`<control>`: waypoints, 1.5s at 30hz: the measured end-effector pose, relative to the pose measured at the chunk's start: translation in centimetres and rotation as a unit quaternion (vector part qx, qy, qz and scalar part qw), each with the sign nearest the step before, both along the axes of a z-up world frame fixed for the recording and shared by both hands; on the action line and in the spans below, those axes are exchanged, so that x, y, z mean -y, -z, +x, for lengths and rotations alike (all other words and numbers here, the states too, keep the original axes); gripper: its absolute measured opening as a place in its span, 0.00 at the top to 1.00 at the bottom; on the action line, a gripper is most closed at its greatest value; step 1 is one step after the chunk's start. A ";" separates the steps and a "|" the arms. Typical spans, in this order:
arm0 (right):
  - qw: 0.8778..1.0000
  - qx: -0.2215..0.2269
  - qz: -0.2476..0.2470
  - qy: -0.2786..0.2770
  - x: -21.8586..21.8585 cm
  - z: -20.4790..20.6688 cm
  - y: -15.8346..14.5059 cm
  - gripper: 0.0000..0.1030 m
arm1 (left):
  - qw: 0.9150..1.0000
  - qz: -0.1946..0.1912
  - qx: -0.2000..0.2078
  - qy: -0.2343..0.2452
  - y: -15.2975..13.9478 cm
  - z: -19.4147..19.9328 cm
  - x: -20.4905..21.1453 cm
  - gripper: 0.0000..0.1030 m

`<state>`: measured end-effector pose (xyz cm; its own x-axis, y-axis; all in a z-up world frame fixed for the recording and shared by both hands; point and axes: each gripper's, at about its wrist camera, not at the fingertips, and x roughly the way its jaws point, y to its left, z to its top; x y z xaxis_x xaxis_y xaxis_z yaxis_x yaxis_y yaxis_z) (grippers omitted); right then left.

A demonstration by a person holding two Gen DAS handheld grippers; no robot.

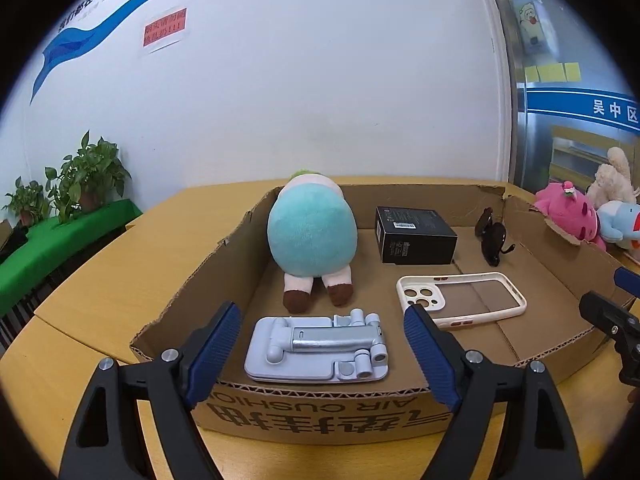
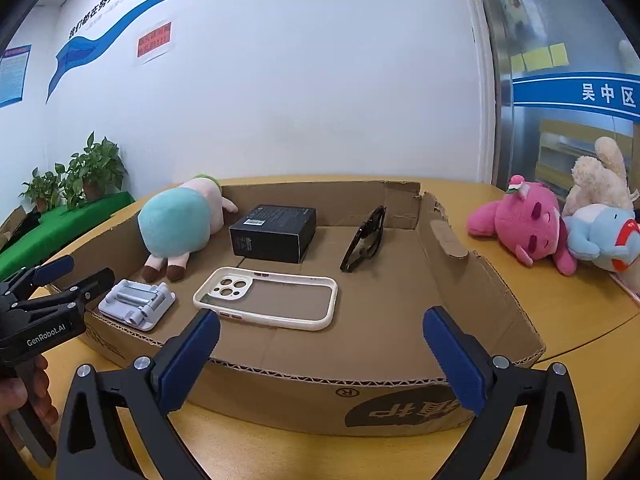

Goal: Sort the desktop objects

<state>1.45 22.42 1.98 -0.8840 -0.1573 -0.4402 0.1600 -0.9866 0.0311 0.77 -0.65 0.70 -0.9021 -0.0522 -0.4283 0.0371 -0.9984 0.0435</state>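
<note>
Now both your grippers hang spread and empty before the cardboard tray (image 1: pixel 192 280), its items laid out apart, easy to pick singly.

Left wrist view: your left gripper (image 1: pixel 324 344) is spread wide, holding nothing, framing the folded phone stand (image 1: pixel 318 346) just inside the tray's near wall; teal plush (image 1: pixel 312 236) behind it. Right wrist view: your right gripper (image 2: pixel 322 354) gapes fully, nothing held, facing the phone case (image 2: pixel 266 298) mid-tray; black box (image 2: pixel 274 232) and sunglasses (image 2: pixel 366 240) lie beyond; pink plush (image 2: pixel 524 224) lies outside the tray, probably unsorted.
</note>
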 end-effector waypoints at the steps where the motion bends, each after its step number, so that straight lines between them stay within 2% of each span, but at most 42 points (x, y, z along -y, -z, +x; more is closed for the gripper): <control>1: 1.000 0.001 0.000 0.000 0.0 0.0 0.0 0.00 | 1.000 0.000 0.001 0.002 -0.1 0.0 0.0 0.17; 17: 1.000 0.001 -0.001 -0.003 -0.1 -0.2 0.0 0.00 | 1.000 0.004 0.002 0.012 0.3 -0.2 0.1 0.12; 45: 1.000 0.001 0.000 -0.003 -0.2 -0.3 0.0 0.00 | 1.000 0.004 0.002 0.009 0.5 -0.2 0.0 0.12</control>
<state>1.17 22.57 1.93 -0.8820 -0.1627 -0.4423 0.1659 -0.9856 0.0317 0.57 -0.65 0.22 -0.9008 -0.0318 -0.4330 0.0184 -0.9992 0.0350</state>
